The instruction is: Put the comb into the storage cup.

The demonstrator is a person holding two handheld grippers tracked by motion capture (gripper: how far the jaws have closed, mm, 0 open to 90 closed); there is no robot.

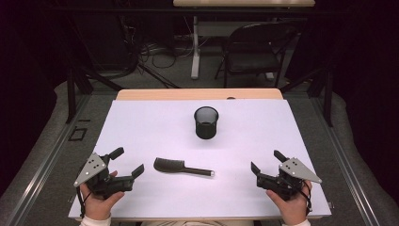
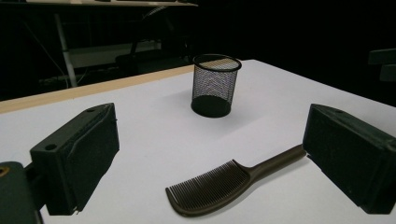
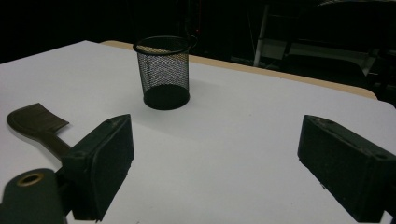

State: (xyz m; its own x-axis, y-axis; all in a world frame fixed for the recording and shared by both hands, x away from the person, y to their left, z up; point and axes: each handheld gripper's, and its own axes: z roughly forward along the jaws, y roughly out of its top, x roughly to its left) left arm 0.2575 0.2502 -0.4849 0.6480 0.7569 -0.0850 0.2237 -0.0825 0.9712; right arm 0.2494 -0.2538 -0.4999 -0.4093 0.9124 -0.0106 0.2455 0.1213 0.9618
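While both hands are resting at the near edge of the white table (image 1: 141,127), the scene is reading like this:

Left gripper (image 1: 128,161): sitting at the lower left of the high view, held in the person's left hand (image 1: 98,203); its jaws are standing wide apart, gripping nothing.

Right gripper (image 1: 267,161): sitting at the lower right of the high view, held in the right hand (image 1: 291,206); its jaws are also standing spread and empty.

Comb (image 1: 181,167): lying flat at lower centre, between the two grippers (teeth end pointing left, handle right), touching neither.

Mesh pen cup (image 1: 206,122): standing upright at the centre of the frame, beyond the comb and apart from it.

Folding chair (image 1: 256,47): standing on the floor at upper right, behind the table.
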